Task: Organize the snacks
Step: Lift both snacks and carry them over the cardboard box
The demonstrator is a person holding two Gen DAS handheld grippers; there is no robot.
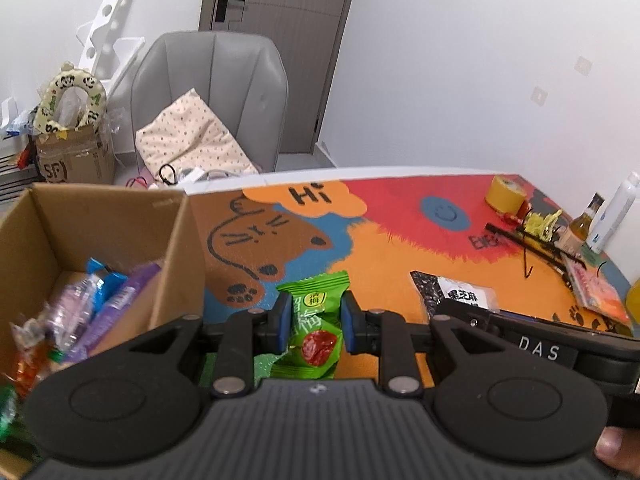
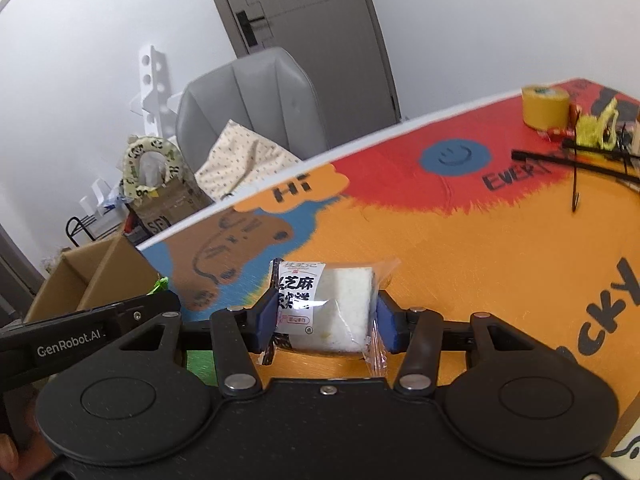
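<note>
Left gripper (image 1: 314, 322) clamps a green plum-candy packet (image 1: 316, 328) above the cartoon-print tablecloth (image 1: 380, 248), just beside a cardboard box (image 1: 176, 240) of wrapped snacks (image 1: 100, 304); right gripper (image 2: 326, 316) pinches a black-sesame cake packet (image 2: 328, 308) over the table.

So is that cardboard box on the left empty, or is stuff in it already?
Not empty. The open-topped cardboard box already holds several wrapped snacks, blue and purple among them.

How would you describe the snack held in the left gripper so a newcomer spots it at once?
Start at the cardboard box on the colourful table mat. Just right of it, the left gripper pinches a green snack packet. Its bright green wrapper with a red fruit picture sets it apart from the black-and-white sesame packet nearby.
</note>
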